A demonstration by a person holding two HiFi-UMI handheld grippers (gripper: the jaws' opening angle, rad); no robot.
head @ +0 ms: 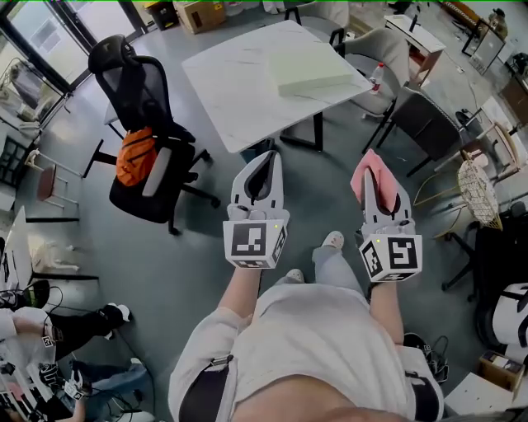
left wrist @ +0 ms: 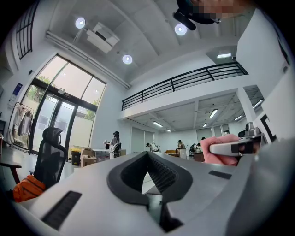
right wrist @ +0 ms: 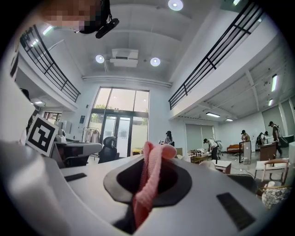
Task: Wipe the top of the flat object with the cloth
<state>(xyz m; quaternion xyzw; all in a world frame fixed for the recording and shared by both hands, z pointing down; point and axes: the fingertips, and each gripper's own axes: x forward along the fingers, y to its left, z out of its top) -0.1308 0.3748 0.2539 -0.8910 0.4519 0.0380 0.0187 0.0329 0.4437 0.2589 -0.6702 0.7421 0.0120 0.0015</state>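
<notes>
Open-plan office or lab hall: grey floor point(head: 190, 251), wheeled office chair point(head: 136, 86), white tabletop point(head: 235, 91), cardboard box point(head: 200, 14). The gripper views show a high ceiling point(right wrist: 138, 27) with round lights, a railed mezzanine point(left wrist: 184, 79) and tall glass doors point(right wrist: 120, 122). People point(right wrist: 211, 145) work at distant desks.

Bright daylight plus ceiling spots; fisheye edges, vignetted, sharp

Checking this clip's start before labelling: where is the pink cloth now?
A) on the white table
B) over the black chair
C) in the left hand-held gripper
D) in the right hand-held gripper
D: the pink cloth is clamped in the right hand-held gripper; the left hand-held gripper holds nothing.
</notes>
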